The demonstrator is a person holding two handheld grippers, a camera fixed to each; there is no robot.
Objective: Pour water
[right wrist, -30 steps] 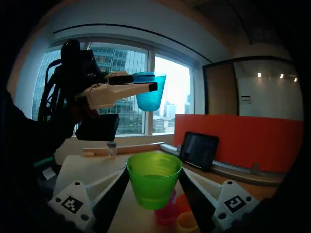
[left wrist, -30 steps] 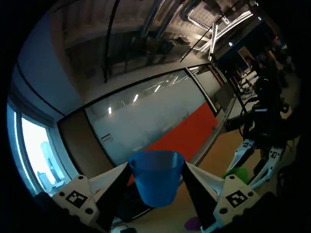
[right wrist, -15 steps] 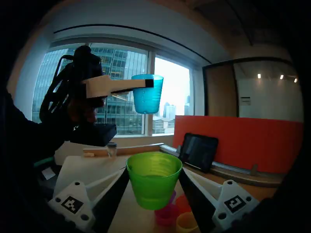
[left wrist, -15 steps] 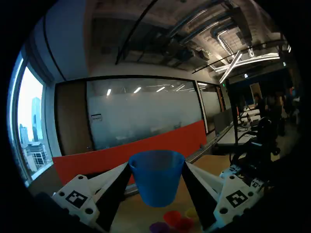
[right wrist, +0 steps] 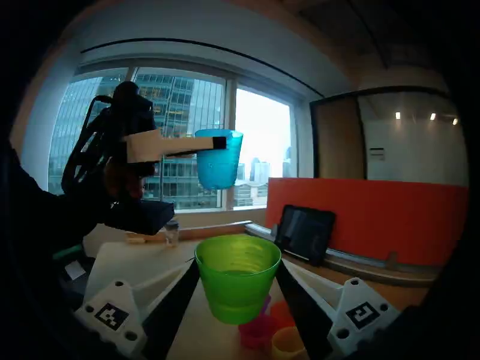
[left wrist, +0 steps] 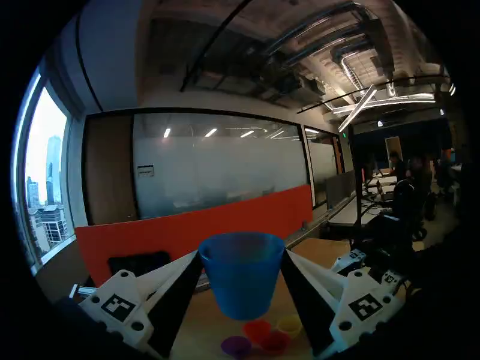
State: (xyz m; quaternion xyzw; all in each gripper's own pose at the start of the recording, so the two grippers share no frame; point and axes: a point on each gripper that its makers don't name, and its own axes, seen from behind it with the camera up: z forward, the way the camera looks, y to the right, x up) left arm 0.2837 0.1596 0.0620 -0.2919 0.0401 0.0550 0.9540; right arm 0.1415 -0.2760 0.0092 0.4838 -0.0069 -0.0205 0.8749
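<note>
- My left claw (left wrist: 240,267) is clenched on the blue cup (left wrist: 242,282), both fingers pressing its sides. The cup is upright, off the table (left wrist: 201,330).
- My right claw (right wrist: 238,270) is clenched on the green cup (right wrist: 238,285) with the same grip. It is upright, with the mouth toward the camera.
- In the right gripper view, the left claw is up and left of the green cup. The blue cup sits higher, well apart, and looks level, not tipped.
- Can't tell if either cup holds water.
- Small cups (left wrist: 264,336) are bunched on the table below the held cups: purple, red, yellow.
- A tablet (right wrist: 307,233) leans at the orange partition (right wrist: 384,216), behind the green cup.
- A small jar (right wrist: 172,231) stands at the table's far edge, under the window (right wrist: 180,174).
</note>
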